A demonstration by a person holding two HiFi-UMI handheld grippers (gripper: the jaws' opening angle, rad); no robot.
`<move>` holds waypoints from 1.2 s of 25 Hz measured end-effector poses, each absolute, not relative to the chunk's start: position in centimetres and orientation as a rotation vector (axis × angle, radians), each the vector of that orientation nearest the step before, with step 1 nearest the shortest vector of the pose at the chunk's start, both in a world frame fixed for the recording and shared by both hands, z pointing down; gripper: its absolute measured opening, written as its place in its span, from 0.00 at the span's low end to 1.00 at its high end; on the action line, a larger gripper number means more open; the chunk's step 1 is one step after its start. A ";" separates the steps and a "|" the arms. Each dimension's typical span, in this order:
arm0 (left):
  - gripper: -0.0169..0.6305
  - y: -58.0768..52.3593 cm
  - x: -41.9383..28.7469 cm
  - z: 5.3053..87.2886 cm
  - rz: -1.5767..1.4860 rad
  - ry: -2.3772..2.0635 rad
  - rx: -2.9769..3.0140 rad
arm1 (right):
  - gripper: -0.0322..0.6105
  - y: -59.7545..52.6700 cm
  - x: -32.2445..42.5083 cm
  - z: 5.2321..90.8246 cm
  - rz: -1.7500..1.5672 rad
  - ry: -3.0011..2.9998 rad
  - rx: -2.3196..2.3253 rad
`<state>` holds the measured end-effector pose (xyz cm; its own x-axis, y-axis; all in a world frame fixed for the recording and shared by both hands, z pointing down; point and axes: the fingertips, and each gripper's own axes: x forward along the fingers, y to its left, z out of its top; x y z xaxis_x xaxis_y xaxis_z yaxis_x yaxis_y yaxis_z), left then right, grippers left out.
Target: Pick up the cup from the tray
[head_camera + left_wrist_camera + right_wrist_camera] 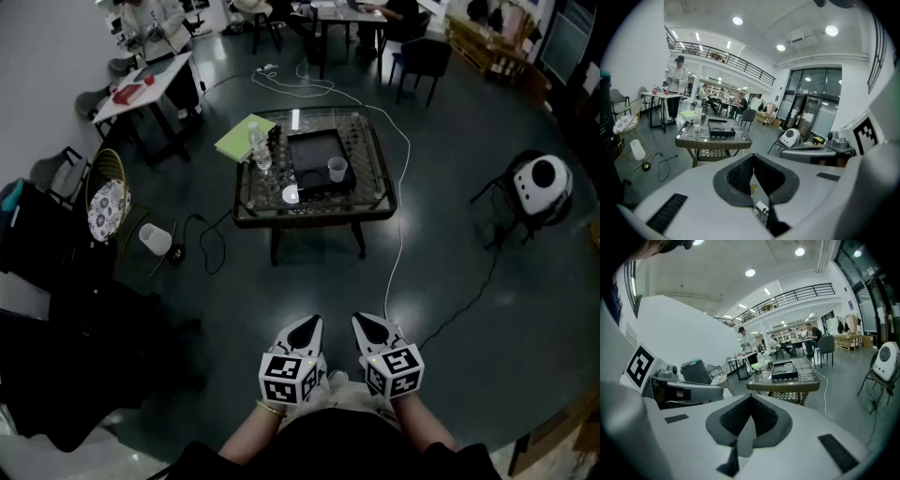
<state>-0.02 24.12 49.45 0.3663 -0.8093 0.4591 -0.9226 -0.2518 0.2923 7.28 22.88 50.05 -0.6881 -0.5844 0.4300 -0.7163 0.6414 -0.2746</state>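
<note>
Cup [337, 170] stands upright at the right side of a black tray [309, 159] on a glass-topped table [314, 217], seen from the head view well apart from the person. A water bottle [262, 150] and a green folder [244, 138] sit at the table's left. The left gripper [307, 323] and right gripper [367, 321] are held side by side close to the body, both pinched together with nothing in them.

Left gripper view: the jaws of the left gripper [753, 155] meet at the tip and hold nothing. The cup [727, 125] shows small in the tray [721, 133], far ahead.

Right gripper view: the right gripper [751, 395] is likewise closed and empty, with the cup [788, 365] and tray [783, 376] far off.

The reach has likely not begun. The next move calls for walking up to the table, spreading one gripper's jaws, and bringing them around the cup's wall.

No brand or label can be read; only the square markers on the cubes show.
</note>
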 end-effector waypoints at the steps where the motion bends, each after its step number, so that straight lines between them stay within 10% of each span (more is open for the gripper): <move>1: 0.05 25.0 0.4 49.6 0.292 -1.500 2.108 | 0.07 23.7 7.7 50.2 0.615 -2.560 1.042; 30: 0.04 28.5 5.1 49.8 0.382 -1.485 2.087 | 0.07 27.7 11.0 48.0 0.548 -2.640 0.963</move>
<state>5.08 28.45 49.81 0.3510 -0.7780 0.5211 -0.9329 -0.2428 0.2659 10.96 27.73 48.02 -0.7397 -0.5557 0.3796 -0.6608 0.7064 -0.2536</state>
